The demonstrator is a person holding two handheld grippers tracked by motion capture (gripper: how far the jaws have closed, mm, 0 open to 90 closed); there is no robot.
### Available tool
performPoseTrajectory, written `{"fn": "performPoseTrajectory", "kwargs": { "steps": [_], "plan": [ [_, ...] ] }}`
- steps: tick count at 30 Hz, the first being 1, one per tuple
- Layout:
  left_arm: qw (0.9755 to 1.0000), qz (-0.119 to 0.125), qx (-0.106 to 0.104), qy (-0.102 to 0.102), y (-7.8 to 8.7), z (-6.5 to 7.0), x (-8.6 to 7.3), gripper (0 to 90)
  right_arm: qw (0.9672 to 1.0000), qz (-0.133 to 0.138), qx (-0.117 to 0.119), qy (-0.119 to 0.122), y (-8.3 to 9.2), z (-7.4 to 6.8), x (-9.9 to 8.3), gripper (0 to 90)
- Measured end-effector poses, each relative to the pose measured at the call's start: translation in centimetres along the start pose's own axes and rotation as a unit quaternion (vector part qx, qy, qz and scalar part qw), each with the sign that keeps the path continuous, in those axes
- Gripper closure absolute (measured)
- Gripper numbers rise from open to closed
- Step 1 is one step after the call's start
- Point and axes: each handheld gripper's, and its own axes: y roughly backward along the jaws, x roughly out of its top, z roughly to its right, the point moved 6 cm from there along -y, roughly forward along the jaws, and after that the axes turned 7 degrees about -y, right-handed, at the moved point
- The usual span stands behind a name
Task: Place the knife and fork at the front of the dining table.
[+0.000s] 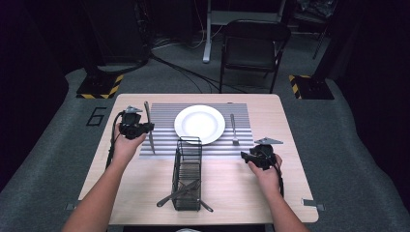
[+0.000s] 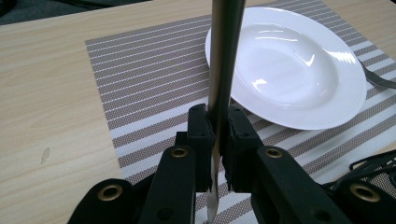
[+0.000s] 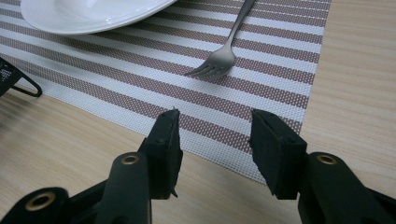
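Left tongs [image 2: 215, 140] clamp the knife [image 1: 149, 126] above the mat's [image 1: 164, 145] left edge, right tongs [image 3: 215, 149] gape empty near the fork [image 3: 223, 53]; thin grip, so the knife may pivot, striking the plate [image 2: 299, 65].

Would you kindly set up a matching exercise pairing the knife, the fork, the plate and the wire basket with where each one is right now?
Things:
1. knife
2. fork
3. plate
4. wire basket

Places:
A. on the placemat, to the plate's right in the high view
B. on the bare wood, nearer the person than the placemat
C. clamped in the left gripper
D. in the middle of the placemat

Pairs: 1-C, 2-A, 3-D, 4-B
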Motion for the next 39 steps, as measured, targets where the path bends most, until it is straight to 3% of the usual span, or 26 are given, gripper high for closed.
{"fn": "performPoseTrajectory", "kwargs": {
  "steps": [6,19,28,39],
  "plan": [
    [0.9998,0.008,0.002,0.020,-0.7,-0.4,0.1,82.3,1.0000,0.002,0.001,0.000,0.0,0.0,0.0,52.7],
    [0.9995,0.026,0.000,0.017,-1.3,-0.3,0.1,82.4,1.0000,0.001,0.002,-0.001,0.0,0.0,0.0,52.7],
    [0.9989,0.037,0.009,0.027,-3.2,-0.3,0.7,82.6,1.0000,-0.001,0.006,-0.002,-0.1,0.0,0.0,52.7],
    [0.9952,0.072,0.006,0.067,-4.6,-0.5,1.9,82.7,0.9996,0.003,0.014,-0.024,0.1,0.6,0.1,52.7]
  ]
}}
